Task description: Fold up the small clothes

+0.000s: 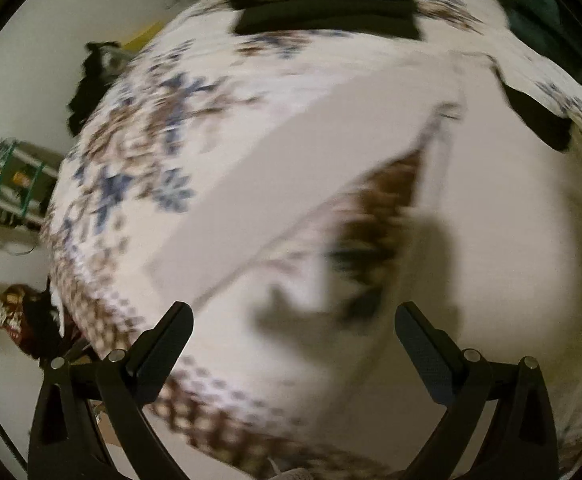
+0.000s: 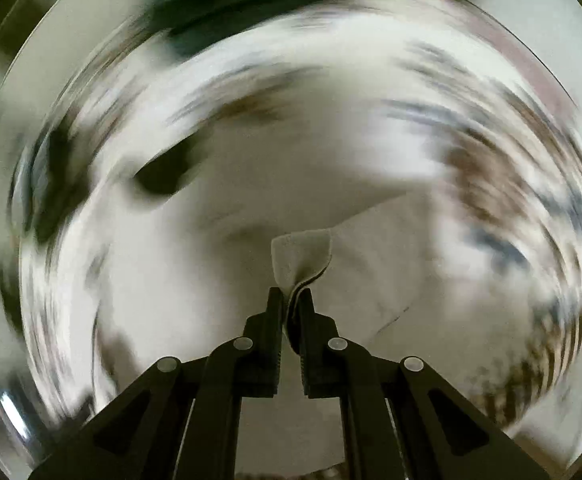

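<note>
A pale grey-white cloth (image 1: 291, 184) lies spread on a patterned white, blue and brown bedcover (image 1: 131, 152). My left gripper (image 1: 293, 320) is open and empty, hovering just above the cloth's near part. The other gripper shows at the cloth's far corner as a dark shape (image 1: 539, 120). My right gripper (image 2: 291, 292) is shut on a corner of the cloth (image 2: 301, 252), which bunches up between the fingers. The right wrist view is heavily blurred by motion.
A stack of dark folded clothes (image 1: 327, 12) sits at the far edge of the bed. A black garment (image 1: 91, 80) hangs off the left edge. Shelves and clutter (image 1: 7, 184) stand at the left on the floor.
</note>
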A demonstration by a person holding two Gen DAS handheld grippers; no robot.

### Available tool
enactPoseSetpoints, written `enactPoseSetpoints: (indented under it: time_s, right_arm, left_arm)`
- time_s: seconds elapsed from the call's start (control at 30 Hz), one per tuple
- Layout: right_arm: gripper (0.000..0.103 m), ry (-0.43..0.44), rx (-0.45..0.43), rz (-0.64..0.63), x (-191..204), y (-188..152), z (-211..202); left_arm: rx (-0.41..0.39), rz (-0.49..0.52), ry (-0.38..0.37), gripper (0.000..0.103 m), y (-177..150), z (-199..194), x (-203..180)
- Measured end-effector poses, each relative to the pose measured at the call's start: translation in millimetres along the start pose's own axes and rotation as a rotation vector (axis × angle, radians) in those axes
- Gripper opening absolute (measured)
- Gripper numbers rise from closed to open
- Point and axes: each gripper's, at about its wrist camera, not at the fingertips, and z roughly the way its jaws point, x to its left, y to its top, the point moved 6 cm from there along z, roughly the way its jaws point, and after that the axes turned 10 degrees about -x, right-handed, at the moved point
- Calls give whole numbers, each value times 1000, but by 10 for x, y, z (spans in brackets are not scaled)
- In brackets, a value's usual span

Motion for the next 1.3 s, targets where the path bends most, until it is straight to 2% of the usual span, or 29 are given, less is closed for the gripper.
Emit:
enactPoseSetpoints:
  time_s: [0.03, 0.07, 0.17, 0.27, 0.33, 0.4, 0.5, 0.57, 0.6, 0.63, 0.7, 0.77, 0.87, 0.93, 1.03, 1.1, 1.13, 1.17, 1.2, 1.3]
  right_arm:
    - [7, 11, 21, -121, 435, -112, 92]
    - [7, 14, 31, -205, 701, -265, 130]
    - [7, 15, 141, -505, 1725, -982, 534]
    - [7, -9, 240, -649, 2106, -1698, 731]
    - [7, -28, 287, -667, 2191, -1966, 814]
    - [7, -37, 299, -677, 2224, -2093, 851]
    - [11, -20, 341, -623, 2187, -2120, 882]
    - [20, 43, 405, -523, 2090, -2062, 865]
    - [32, 74, 422, -438, 2002, -1994, 817]
    - [49, 89, 424, -367, 1888, -1905, 771]
    - [58, 90, 406, -238, 1665, -1759, 684]
    - [58, 76, 386, -112, 1373, -1606, 616]
    - [58, 14, 375, 24, 864, -1381, 610]
    - [58, -25, 387, 86, 625, -1430, 621]
    - [58, -57, 398, 174, 333, -1475, 630]
    - [58, -71, 397, 210, 208, -1512, 633]
    - [58, -75, 397, 224, 145, -1528, 627]
    - [58, -73, 398, 230, 79, -1506, 617]
    - [58, -70, 397, 235, 36, -1515, 601]
    - [58, -61, 395, 238, -73, -1512, 557]
  left_arm:
    - [-3, -8, 14, 103, -23, -8, 130]
    - [-8, -17, 33, 103, -49, -3, 312]
    - [-12, -34, 80, 103, -150, 34, 730]
    - [5, -58, 112, 103, -276, 106, 1061]
    - [21, -89, 123, 103, -367, 162, 1255]
    - [38, -113, 128, 103, -447, 239, 1384]
    - [70, -160, 120, 103, -536, 326, 1529]
    - [93, -211, 97, 103, -582, 359, 1614]
    - [103, -252, 65, 103, -594, 397, 1685]
    - [112, -285, 42, 103, -605, 421, 1732]
    - [139, -390, -17, 103, -645, 513, 1881]
    - [167, -484, -67, 103, -691, 624, 1992]
    - [185, -637, -217, 103, -697, 842, 2049]
    - [192, -716, -323, 102, -626, 988, 1964]
    - [188, -757, -436, 99, -421, 1176, 1706]
    - [177, -701, -436, 87, -286, 1265, 1515]
    - [161, -656, -413, 74, -221, 1276, 1428]
    - [155, -611, -376, 31, -173, 1297, 1393]
    - [150, -559, -338, 6, -122, 1286, 1340]
    - [34, -462, -279, 5, 93, 966, 1252]
